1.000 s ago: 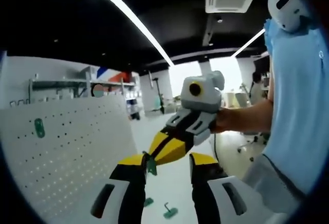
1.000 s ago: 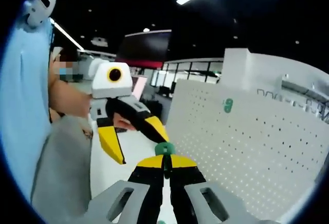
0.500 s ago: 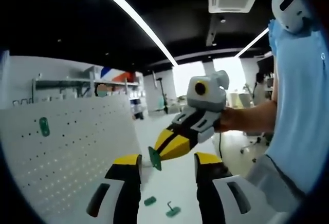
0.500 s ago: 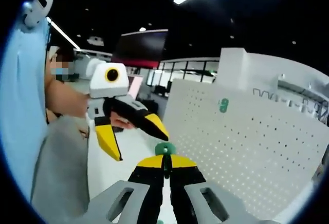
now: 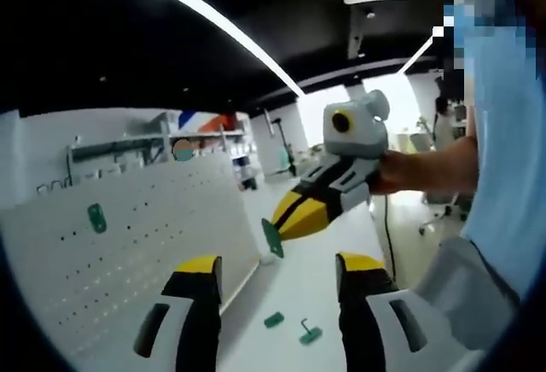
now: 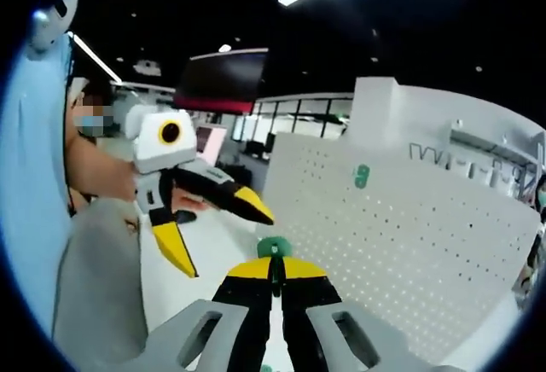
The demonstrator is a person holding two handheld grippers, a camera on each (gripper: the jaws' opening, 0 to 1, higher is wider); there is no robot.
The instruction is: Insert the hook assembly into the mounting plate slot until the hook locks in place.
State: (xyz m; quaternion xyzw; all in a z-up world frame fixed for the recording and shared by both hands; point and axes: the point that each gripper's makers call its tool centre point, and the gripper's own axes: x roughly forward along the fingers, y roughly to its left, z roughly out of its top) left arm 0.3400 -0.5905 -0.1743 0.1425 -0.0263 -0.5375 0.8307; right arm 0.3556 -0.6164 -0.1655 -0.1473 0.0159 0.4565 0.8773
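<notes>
A small green mounting piece (image 6: 274, 247) is pinched between the tips of my right gripper (image 6: 274, 263), which is shut on it. In the left gripper view the right gripper (image 5: 281, 218) reaches in from the right and holds the green piece (image 5: 272, 240) in the air above the table. My left gripper (image 5: 280, 268) is open with nothing between its jaws, a little short of that piece. From the right gripper view the left gripper (image 6: 226, 244) also stands open, up and to the left. Another green piece (image 6: 362, 176) sits on the white pegboard (image 6: 409, 244).
The pegboard (image 5: 128, 261) stands upright on the left, with its green piece (image 5: 96, 216) high up. Loose on the white table (image 5: 290, 291) lie a green part (image 5: 273, 319) and a green-based hook (image 5: 309, 334). A person's arm and blue sleeve (image 5: 503, 159) fill the right side.
The left gripper has drawn back from the green piece, which earlier sat right by its left jaw. The right gripper stays shut on the piece. Both cameras have shifted slightly.
</notes>
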